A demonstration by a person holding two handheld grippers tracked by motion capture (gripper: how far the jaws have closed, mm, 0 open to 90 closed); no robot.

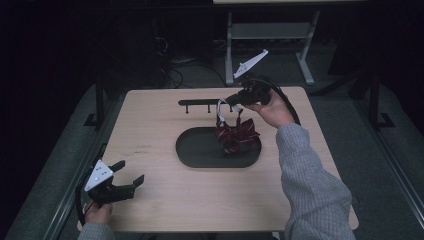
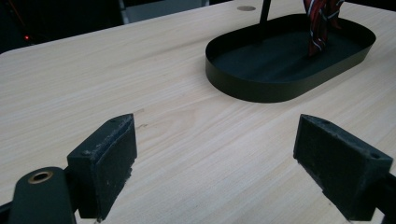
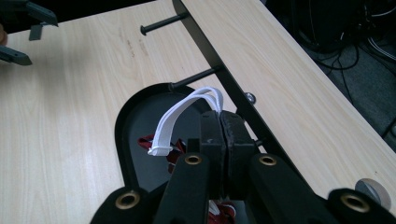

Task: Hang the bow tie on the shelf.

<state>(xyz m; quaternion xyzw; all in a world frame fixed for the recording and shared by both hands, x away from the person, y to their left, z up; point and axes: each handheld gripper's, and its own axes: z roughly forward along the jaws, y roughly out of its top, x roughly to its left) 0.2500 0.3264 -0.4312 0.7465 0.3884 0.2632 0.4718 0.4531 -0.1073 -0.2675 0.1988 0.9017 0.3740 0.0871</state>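
Note:
A dark red striped cloth piece [image 1: 237,136], like a bow tie, hangs by a white elastic strap [image 1: 220,114] over the right end of a black oval tray [image 1: 200,150]. My right gripper [image 1: 226,102] is shut on that strap [image 3: 180,119], just in front of a low black peg rack [image 1: 200,102]. The right gripper view shows the shut jaws [image 3: 219,126] beside the rack's bar [image 3: 215,60], with the red cloth [image 3: 156,142] below. My left gripper [image 1: 129,171] stands open and empty at the table's near left corner. From its open jaws [image 2: 215,149], the tray [image 2: 261,91] and cloth [image 2: 317,23] lie ahead.
The wooden table [image 1: 150,125] has bare room left of the tray and along its front. Dark floor, cables and a white desk frame [image 1: 270,35] lie beyond the far edge. A small round disc [image 3: 373,189] sits near the table's far side.

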